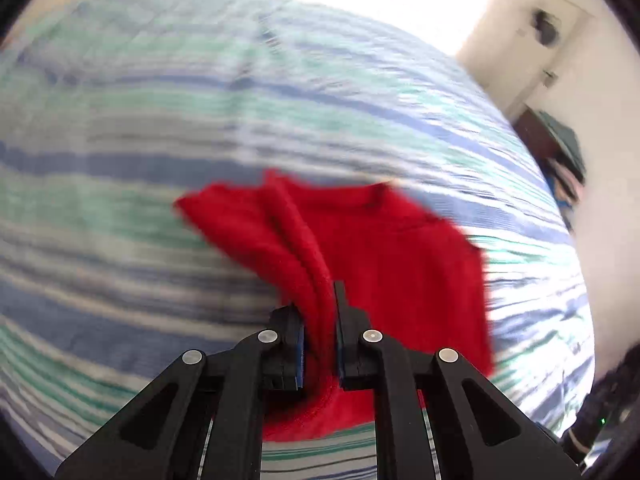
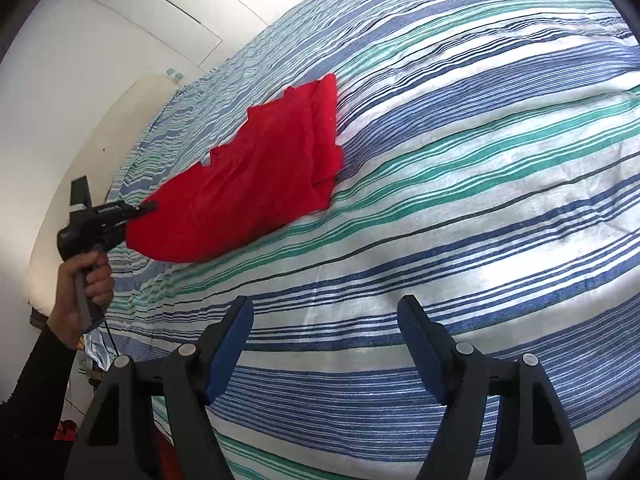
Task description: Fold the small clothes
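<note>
left fingers (image 1: 296, 344) clamped on red garment (image 2: 256, 168) fold, right fingers (image 2: 236, 336) wide, apart from it

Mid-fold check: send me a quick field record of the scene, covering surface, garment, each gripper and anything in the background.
surface: striped bedspread, blue, green and white
garment: red garment, one end lifted off the bedspread, far end lying on it
left gripper: shut on a bunched fold of the red garment, held by a hand
right gripper: open, nothing between its fingers, over bare bedspread, apart from the garment
background: white wall beyond the bed
</note>
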The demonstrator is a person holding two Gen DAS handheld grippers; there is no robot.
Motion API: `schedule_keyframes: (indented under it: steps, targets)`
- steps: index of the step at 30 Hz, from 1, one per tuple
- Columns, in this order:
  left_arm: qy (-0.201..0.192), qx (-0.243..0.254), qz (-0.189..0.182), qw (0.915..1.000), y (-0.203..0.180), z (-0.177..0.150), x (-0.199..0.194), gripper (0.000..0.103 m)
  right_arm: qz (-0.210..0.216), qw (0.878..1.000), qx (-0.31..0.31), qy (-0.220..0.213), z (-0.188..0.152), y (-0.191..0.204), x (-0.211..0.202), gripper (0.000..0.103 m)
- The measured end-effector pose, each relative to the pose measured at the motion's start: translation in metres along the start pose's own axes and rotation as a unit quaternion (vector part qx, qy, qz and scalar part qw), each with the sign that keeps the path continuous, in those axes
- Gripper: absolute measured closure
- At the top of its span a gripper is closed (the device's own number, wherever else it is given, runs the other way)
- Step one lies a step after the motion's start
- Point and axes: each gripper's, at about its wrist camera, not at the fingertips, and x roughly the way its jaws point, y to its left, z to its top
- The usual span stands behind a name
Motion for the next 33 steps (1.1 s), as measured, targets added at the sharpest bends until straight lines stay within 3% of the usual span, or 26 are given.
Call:
schedule_keyframes:
  steps: [3,7,9,11,12,13,14,15,17,19,20,22,24,27,28,29,31,32,33]
  targets:
    - [0.006,0.063,-0.033,0.9975,-0.081,0.001,0.009,0.094,0.005,1.0,0.012,-0.017,0.002,-0.008,-0.01,0.029]
    - [0.032,0.081,-0.071,0.9936,-0.156,-0.034,0.063,0.091,0.007,0.999,0.01,-0.033,0.001,-0.012,-0.023,0.029]
    - [0.067,0.082,-0.086,0.9907,-0.177,-0.055,0.095,0.076,0.003,0.999,0.008,-0.037,-0.002,-0.015,-0.029,0.029]
    - [0.112,0.066,-0.065,0.9893,-0.179,-0.074,0.108,0.076,-0.004,0.999,0.015,-0.036,-0.004,-0.019,-0.034,0.029]
    - [0.114,0.053,-0.072,0.9894,-0.174,-0.079,0.099,0.075,-0.006,0.999,0.018,-0.039,-0.006,-0.021,-0.039,0.029]
    - [0.102,0.045,-0.093,0.9895,-0.168,-0.079,0.084,0.074,-0.007,0.999,0.02,-0.044,-0.007,-0.023,-0.043,0.029]
    - [0.081,0.044,-0.106,0.99,-0.158,-0.077,0.065,0.063,-0.007,0.999,0.021,-0.048,-0.007,-0.025,-0.047,0.028]
    - [0.053,0.043,-0.105,0.9921,-0.145,-0.076,0.041,0.043,-0.006,0.998,0.023,-0.049,-0.006,-0.026,-0.05,0.027]
    - [-0.007,0.038,-0.093,0.9949,-0.117,-0.077,0.001,0.021,0.003,0.998,0.028,-0.048,-0.002,-0.025,-0.049,0.023]
    - [-0.052,0.03,-0.069,0.9958,-0.077,-0.08,-0.032,0.019,0.039,0.998,0.036,-0.037,0.008,-0.018,-0.038,0.023]
    - [-0.054,0.027,-0.051,0.9969,-0.062,-0.083,-0.038,0.019,0.06,0.997,0.042,-0.032,0.014,-0.012,-0.031,0.023]
    - [-0.033,0.016,-0.026,0.999,-0.038,-0.089,-0.035,0.022,0.119,0.991,0.063,-0.019,0.03,0.001,-0.011,0.023]
    - [-0.011,-0.005,-0.011,0.9999,-0.021,-0.096,-0.023,0.026,0.151,0.984,0.1,0.003,0.046,0.012,0.015,0.023]
    - [0.005,-0.04,-0.007,0.9992,-0.005,-0.105,0.001,0.026,0.121,0.983,0.138,0.016,0.069,0.018,0.053,0.028]
    - [0.008,-0.054,-0.003,0.9985,-0.007,-0.108,0.016,0.026,0.106,0.984,0.14,0.016,0.076,0.017,0.064,0.053]
    - [0.016,-0.07,-0.004,0.9974,-0.005,-0.109,0.029,0.027,0.079,0.988,0.133,0.018,0.08,0.017,0.073,0.1]
    - [0.047,-0.071,-0.012,0.9963,-0.009,-0.115,0.055,0.061,0.013,0.993,0.117,0.018,0.08,0.011,0.083,0.097]
    - [0.079,-0.049,0.006,0.9957,-0.015,-0.12,0.068,0.09,0.001,0.992,0.124,0.024,0.074,0.004,0.086,0.097]
    - [0.11,-0.022,0.024,0.9934,-0.02,-0.125,0.078,0.098,-0.003,0.99,0.138,0.037,0.068,-0.005,0.088,0.097]
